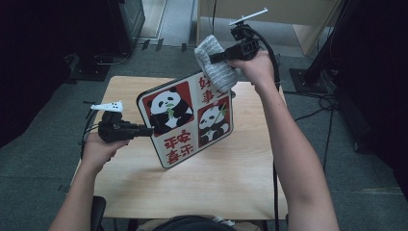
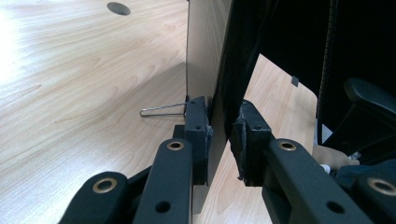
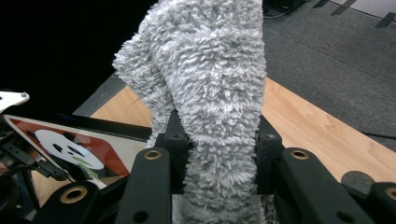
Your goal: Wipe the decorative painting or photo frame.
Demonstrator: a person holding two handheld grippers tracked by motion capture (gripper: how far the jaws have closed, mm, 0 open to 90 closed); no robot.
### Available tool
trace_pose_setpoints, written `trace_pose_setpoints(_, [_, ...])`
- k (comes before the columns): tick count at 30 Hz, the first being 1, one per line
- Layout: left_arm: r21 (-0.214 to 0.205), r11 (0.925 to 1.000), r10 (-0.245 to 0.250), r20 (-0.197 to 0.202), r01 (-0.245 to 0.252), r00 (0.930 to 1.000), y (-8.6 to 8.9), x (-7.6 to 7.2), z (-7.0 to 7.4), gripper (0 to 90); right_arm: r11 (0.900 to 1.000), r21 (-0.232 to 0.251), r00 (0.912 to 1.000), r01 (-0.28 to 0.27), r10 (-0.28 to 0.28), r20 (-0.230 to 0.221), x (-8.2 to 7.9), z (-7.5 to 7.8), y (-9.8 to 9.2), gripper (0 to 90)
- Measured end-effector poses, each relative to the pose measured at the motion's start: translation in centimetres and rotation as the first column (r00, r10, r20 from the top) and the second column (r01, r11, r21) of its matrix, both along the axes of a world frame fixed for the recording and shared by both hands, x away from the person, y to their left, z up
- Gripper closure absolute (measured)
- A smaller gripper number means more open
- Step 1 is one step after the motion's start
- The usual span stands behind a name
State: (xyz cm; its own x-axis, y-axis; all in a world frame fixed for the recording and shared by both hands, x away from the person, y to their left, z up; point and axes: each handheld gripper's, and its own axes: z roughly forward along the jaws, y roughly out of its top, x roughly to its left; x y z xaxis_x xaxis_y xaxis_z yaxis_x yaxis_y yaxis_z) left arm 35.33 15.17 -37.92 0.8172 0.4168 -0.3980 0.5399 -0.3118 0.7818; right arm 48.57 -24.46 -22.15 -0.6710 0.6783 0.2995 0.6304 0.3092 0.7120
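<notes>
A square board [image 1: 187,120] printed with pandas on red panels and red characters stands tilted on its lower edge on the wooden table [image 1: 231,178]. My left gripper [image 1: 149,130] is shut on the board's left edge. In the left gripper view the board [image 2: 205,46] runs edge-on between the pads of that gripper [image 2: 224,130], and a thin wire loop [image 2: 161,110] sticks out beside it. My right gripper [image 1: 214,57] is shut on a grey fluffy cloth [image 1: 216,67], which hangs over the board's upper right corner. In the right gripper view the cloth [image 3: 215,84] bulges out of the gripper [image 3: 217,158], above the board [image 3: 70,144].
The table has a round cable hole [image 2: 118,8] near its far edge. Grey carpet surrounds it, with black stands and cables [image 1: 312,77] at the right and dark equipment [image 1: 125,24] at the back left. A black chair [image 2: 369,102] sits at the near side.
</notes>
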Motion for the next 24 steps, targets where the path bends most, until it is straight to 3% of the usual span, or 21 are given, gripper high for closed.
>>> trace_pose_setpoints(24, [-0.002, 1.0, 0.003, 0.003, -0.003, 1.0, 0.3, 0.1, -0.2, 77.4, 0.9982, -0.008, 0.9982, 0.059, -0.059, -0.009, 0.3, 0.2, -3.3, 67.6])
